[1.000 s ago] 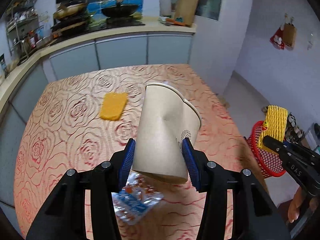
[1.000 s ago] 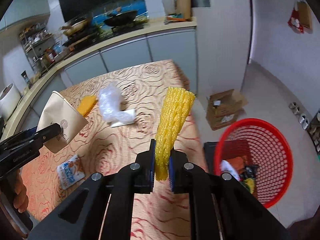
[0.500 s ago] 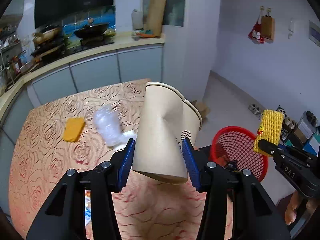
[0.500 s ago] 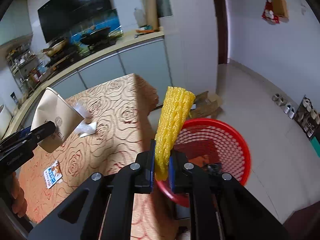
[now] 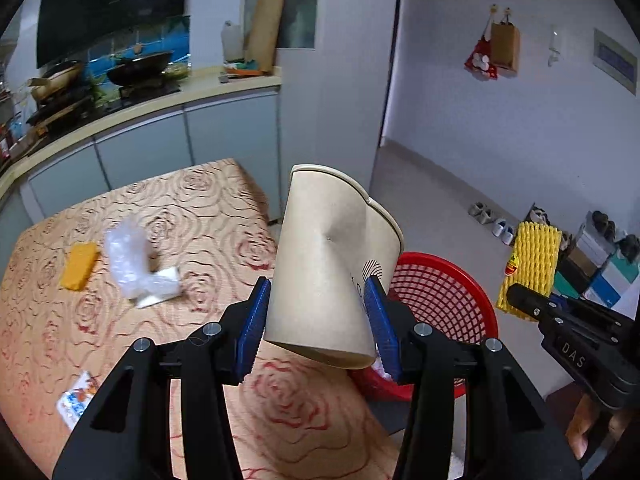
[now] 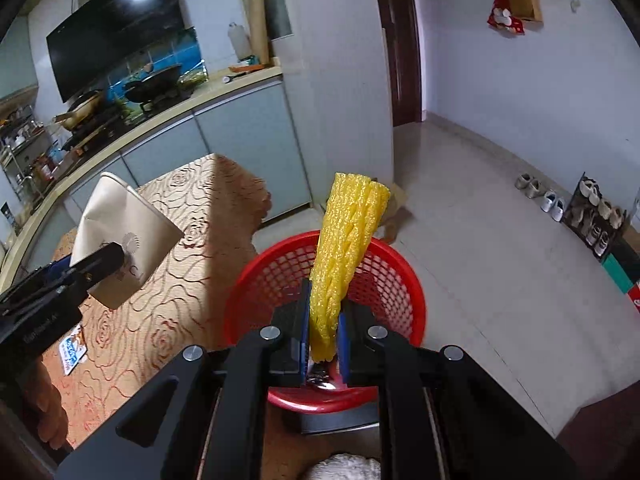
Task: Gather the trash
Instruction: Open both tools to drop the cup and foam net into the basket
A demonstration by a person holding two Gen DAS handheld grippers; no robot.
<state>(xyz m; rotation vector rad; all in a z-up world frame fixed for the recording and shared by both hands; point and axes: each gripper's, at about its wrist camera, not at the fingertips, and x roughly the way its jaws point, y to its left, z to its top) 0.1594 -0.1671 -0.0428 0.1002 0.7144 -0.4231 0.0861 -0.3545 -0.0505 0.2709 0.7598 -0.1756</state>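
Since a second ago both my hands have swung off the table toward the red basket [image 6: 404,280]: it used to sit at the right edge of my left view and now lies just behind the cup, and in my right view it has slid from the far right to directly under what I hold.

My left fingers [image 5: 318,322] are pinching a crushed tan paper cup [image 5: 332,264], one blue pad on each side of its lower body, rim pointing up and away, dented down the middle. It hangs over the table's [image 5: 168,208] near right corner, with the basket just beyond it on the right. My right fingers [image 6: 324,332] are pressed together on the lower end of a yellow foam fruit net [image 6: 344,248], which stands up and tilts a little right, right above the basket's opening. Some trash already lies in the basket, too hidden to name.

On the table, to the left: a crumpled clear plastic bag [image 5: 130,256] touching a white wad, an orange sponge [image 5: 80,266] farther left, and a small printed packet [image 5: 76,400] near the front left edge. Behind the table runs the kitchen counter [image 5: 152,108] with a wok; shoes [image 6: 542,194] line the floor by the right wall.
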